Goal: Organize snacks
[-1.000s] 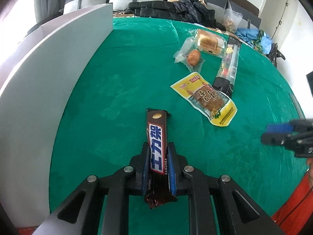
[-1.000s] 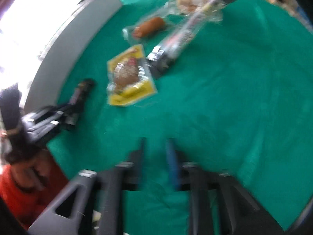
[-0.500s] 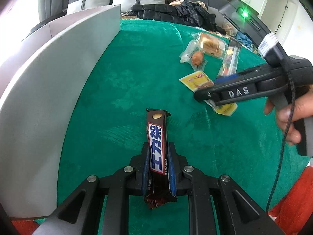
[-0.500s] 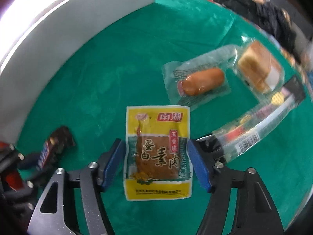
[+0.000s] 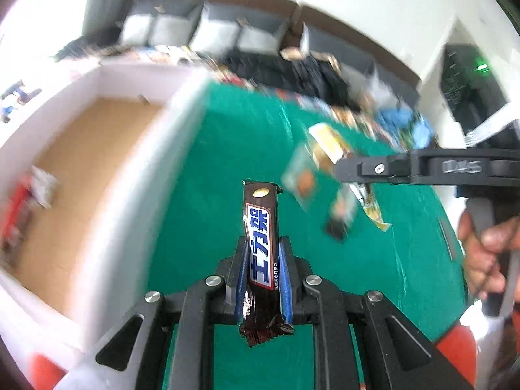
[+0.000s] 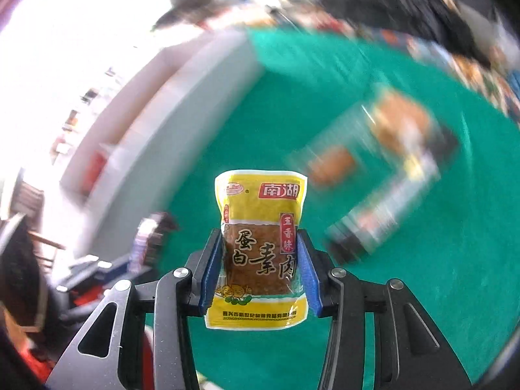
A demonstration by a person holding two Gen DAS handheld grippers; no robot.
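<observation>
Your left gripper [image 5: 262,279] has its fingers [image 5: 240,279] pinched tight on the chocolate bar [image 5: 261,253], which stands lengthwise between the blue pads and is lifted clear of the green tabletop [image 5: 208,201]. Your right gripper [image 6: 260,279] has its fingers [image 6: 307,279] clamped on both side edges of the yellow snack pouch [image 6: 260,247] — upright, label toward the camera, also off the cloth.

In the left wrist view the white box [image 5: 136,214] sits just left of the bar, its brown floor showing and some wrapped items [image 5: 35,188] blurred at its far left. Your right gripper's body reaches in from the right, above the remaining snacks [image 5: 328,188], which lie blurred on the cloth beyond the bar.

Between the box wall and those snacks the cloth is bare — open room ahead of the left fingers.
</observation>
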